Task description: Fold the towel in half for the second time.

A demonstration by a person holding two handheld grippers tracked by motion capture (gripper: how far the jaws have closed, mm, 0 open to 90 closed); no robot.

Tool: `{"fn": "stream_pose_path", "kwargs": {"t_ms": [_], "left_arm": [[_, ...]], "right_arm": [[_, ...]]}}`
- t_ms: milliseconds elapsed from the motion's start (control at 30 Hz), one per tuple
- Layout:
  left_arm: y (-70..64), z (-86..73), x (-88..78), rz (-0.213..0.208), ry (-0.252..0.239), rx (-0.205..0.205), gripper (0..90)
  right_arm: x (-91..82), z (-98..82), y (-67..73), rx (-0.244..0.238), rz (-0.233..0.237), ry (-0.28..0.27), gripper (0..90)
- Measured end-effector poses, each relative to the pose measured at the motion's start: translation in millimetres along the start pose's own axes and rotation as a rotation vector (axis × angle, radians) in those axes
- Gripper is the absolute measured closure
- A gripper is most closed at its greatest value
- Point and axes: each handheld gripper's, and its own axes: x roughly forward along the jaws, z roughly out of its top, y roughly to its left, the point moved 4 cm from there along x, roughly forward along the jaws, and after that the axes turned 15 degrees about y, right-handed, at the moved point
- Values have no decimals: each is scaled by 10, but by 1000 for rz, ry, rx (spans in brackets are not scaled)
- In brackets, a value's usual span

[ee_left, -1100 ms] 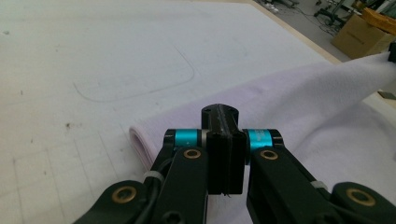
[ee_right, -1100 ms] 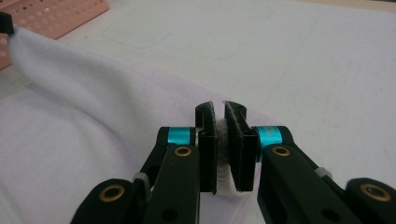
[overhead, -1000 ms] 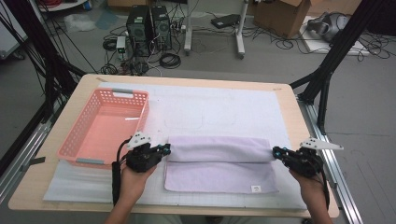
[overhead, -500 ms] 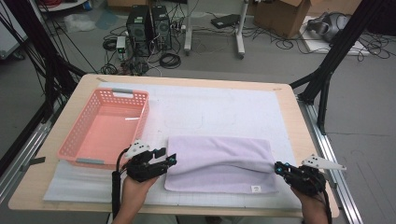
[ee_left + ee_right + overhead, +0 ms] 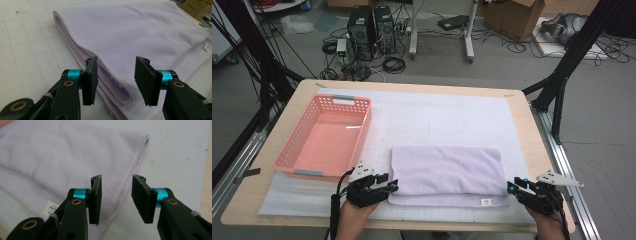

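High view: your left gripper [image 5: 388, 186] & right gripper [image 5: 515, 185] at folded towel [image 5: 447, 172] ends on worktop [image 5: 517, 107]; fingers parted, just opened, gripping nothing.

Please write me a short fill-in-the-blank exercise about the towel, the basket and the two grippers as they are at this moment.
1. The lavender towel lies folded on the white mat, to the ____ of the pink basket in the high view.
2. The left gripper has its jaws ____, astride the towel's folded edge.
3. The right gripper is at the towel corner that bears a small white ____.
4. The basket holds ____.

Missing words: right; open; label; nothing
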Motion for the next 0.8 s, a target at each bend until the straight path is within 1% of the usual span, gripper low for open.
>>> {"fn": "stream_pose_path", "kwargs": {"t_ms": [33,100,133,167,200,267,300,367,400,433,467,500,567,600,667,700,733,800], "left_arm": [[-3,-8,-3,-2,3,4,524],[-4,-18,-2,-8,10,11,475],[-5,-25,-2,-17,11,16,452],[-5,-34,4,-11,16,19,431],[-7,-44,16,-4,27,22,439],[-5,-68,40,16,56,24,491],[-9,-77,50,19,67,28,550],[-30,-88,57,25,80,52,666],[-49,-88,59,29,81,65,718],[-68,-88,58,31,80,79,776],[-82,-88,57,33,82,91,822],[-91,-89,58,35,82,98,861],[-86,-89,53,33,80,95,867],[-79,-88,44,26,78,87,870],[-69,-79,17,6,63,71,874],[-69,-79,17,6,63,71,875],[-64,-59,-29,-23,41,61,876],[-66,-45,-82,-50,24,51,877]], "right_arm": [[34,-14,10,-7,-4,15,598],[82,-31,24,-10,6,34,598],[97,-37,27,-11,5,42,598],[111,-40,27,-12,4,47,598],[121,-44,25,-11,4,52,605],[142,-57,23,-13,10,65,639],[154,-66,25,-17,9,77,671],[182,-82,36,-37,3,98,725],[189,-86,50,-48,6,106,813],[184,-81,75,-74,6,107,837],[179,-70,91,-97,-12,105,841],[175,-60,107,-106,-21,108,846],[171,-50,118,-116,-30,106,846],[171,-51,117,-115,-27,104,846],[154,-53,105,-106,-22,97,846],[136,-50,104,-98,-18,92,846],[106,-43,99,-98,-15,84,846],[14,-18,102,-86,3,55,849]]}}
